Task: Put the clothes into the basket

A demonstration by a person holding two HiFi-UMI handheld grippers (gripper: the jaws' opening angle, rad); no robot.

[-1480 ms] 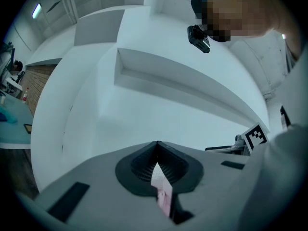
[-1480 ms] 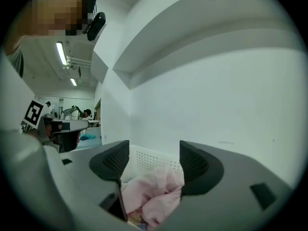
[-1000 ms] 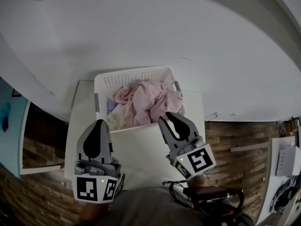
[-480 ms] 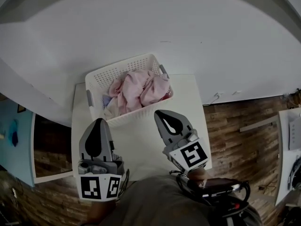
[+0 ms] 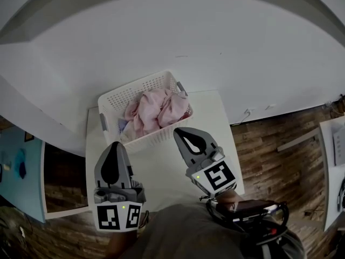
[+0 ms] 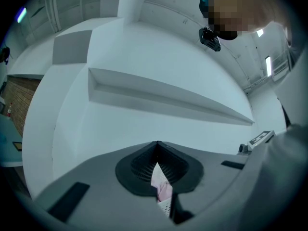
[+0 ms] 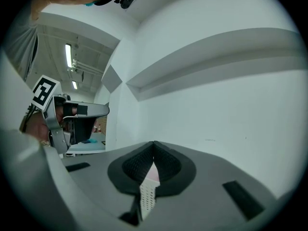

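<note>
A white slatted basket [image 5: 110, 102] stands at the far left of a small white table [image 5: 157, 163]. Pink clothes [image 5: 156, 107] fill it, heaped up to the rim, with a paler piece at its left side. My left gripper [image 5: 114, 144] hovers over the table's near left, short of the basket, jaws shut and empty. My right gripper [image 5: 181, 131] hangs just in front of the basket's near wall, also shut and empty. In the left gripper view only a sliver of pink cloth [image 6: 163, 189] shows under the shut left gripper [image 6: 156, 143]. The right gripper [image 7: 154, 143] shows a sliver of basket [image 7: 147, 196].
A white wall with a long ledge [image 6: 168, 97] rises behind the table. Wooden floor [image 5: 269, 139] lies to the right, and a light blue surface [image 5: 19, 166] to the left. A black device with cables [image 5: 248, 209] hangs by my right wrist. The person's grey-clad body fills the bottom edge.
Both grippers have drawn back from the basket toward the person. The right jaws, slightly parted a second ago, have closed on nothing. The basket and clothes lie as before.
</note>
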